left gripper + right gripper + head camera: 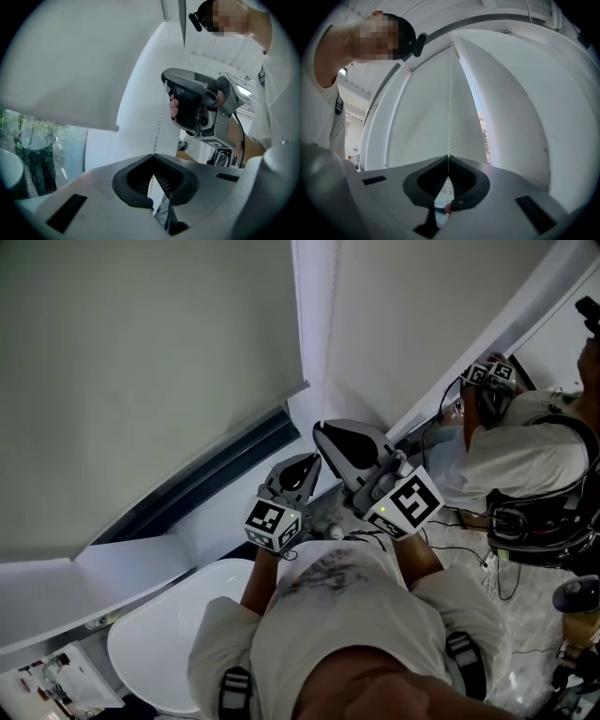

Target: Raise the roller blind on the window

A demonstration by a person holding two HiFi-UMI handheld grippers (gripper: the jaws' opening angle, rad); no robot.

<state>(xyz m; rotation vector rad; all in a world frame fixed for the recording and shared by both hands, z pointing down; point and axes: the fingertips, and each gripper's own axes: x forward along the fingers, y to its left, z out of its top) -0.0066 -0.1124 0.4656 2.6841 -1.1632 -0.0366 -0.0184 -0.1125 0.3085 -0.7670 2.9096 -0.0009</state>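
Observation:
The pale grey roller blind point(141, 362) hangs over the left window, its bottom bar point(61, 123) well above the sill, with glass and trees point(37, 150) showing below. A thin white bead chain point(158, 123) runs up beside it. My left gripper point(153, 155) is shut on this chain, the beads entering right at the closed tips. My right gripper point(448, 157) is shut on the bead chain point(450, 103) higher up. In the head view the left gripper point(314, 461) sits just below the right gripper point(321, 429), both close to the frame between two blinds.
A second blind point(422, 324) covers the window to the right. Another person point(525, 451) with grippers point(489, 376) stands at the far right, with cables on the floor. A white rounded table point(159, 634) and the window sill point(122, 568) lie below left.

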